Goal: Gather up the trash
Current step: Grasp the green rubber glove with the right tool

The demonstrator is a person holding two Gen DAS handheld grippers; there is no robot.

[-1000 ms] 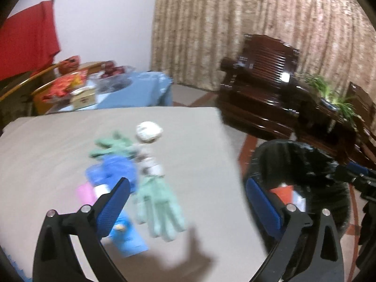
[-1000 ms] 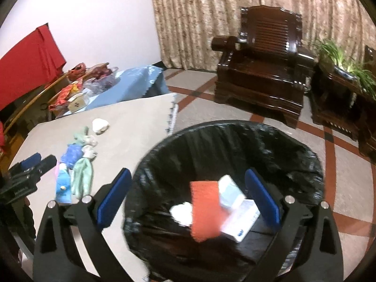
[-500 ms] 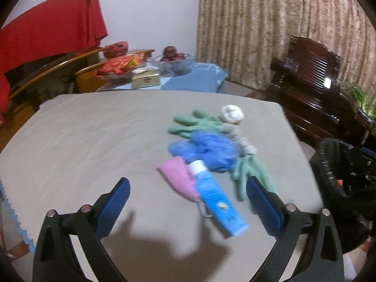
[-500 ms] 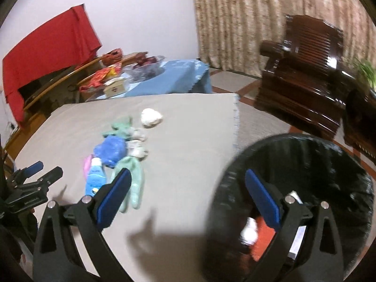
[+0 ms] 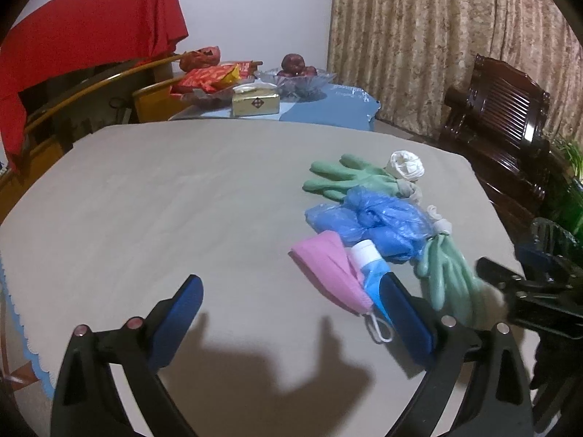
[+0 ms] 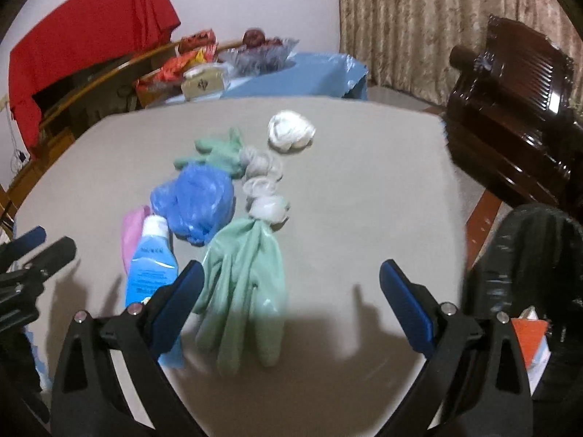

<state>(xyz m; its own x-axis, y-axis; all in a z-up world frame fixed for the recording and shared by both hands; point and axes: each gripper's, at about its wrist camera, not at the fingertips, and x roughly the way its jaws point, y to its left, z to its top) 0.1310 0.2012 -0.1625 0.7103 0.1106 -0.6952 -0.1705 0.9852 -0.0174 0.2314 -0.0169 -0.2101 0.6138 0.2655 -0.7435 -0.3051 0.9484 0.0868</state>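
pale-green rubber is seen just ahead of the right tongs [image 6: 289,287]: the near glove [image 6: 244,284] lies on the tabletop [image 6: 364,189], fingers toward the tongs, cuff away, left of centre between jaws spread wide and empty. the left tongs [image 5: 291,307], also spread and empty, are judged farther off.

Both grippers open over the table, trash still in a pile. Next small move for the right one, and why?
Probably lower the right gripper onto the near green glove and close. Its jaws are open and empty, the glove lies flat on the table just ahead of its left finger, nearest of the pile, and the black-lined bin sits close on the right for the drop.
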